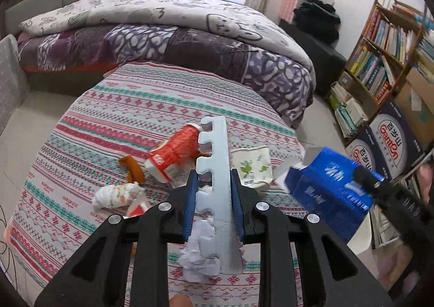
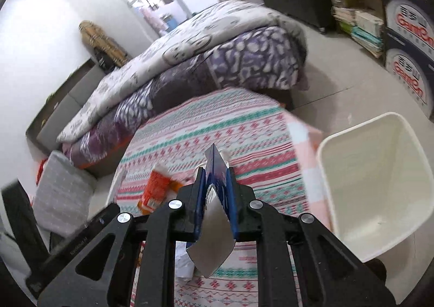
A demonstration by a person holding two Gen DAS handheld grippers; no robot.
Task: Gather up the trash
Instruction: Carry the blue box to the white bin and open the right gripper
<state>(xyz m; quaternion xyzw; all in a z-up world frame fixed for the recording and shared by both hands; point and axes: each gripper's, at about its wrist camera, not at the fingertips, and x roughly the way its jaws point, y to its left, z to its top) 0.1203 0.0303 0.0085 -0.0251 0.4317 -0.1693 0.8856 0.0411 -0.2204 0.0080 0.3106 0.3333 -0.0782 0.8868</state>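
My left gripper (image 1: 213, 179) is shut on a pale notched foam strip (image 1: 217, 160) that stands upright between its blue pads, above the patterned table (image 1: 135, 106). On the table lie an orange-red carton (image 1: 173, 149), a floral paper cup (image 1: 253, 164), a brown peel (image 1: 133, 167), a crumpled wrapper (image 1: 116, 194) and crumpled white paper (image 1: 198, 261). My right gripper (image 2: 215, 171) is shut on a flattened blue carton (image 2: 215, 168), seen as the blue carton (image 1: 328, 187) at the right of the left wrist view. A white bin (image 2: 379, 185) stands open to the right of the table.
A bed with a purple and white quilt (image 1: 168, 33) borders the far side of the table. A bookshelf (image 1: 379, 57) and stacked printed boxes (image 1: 388, 141) line the right wall. A grey padded stool (image 2: 62, 190) sits at the left on the floor.
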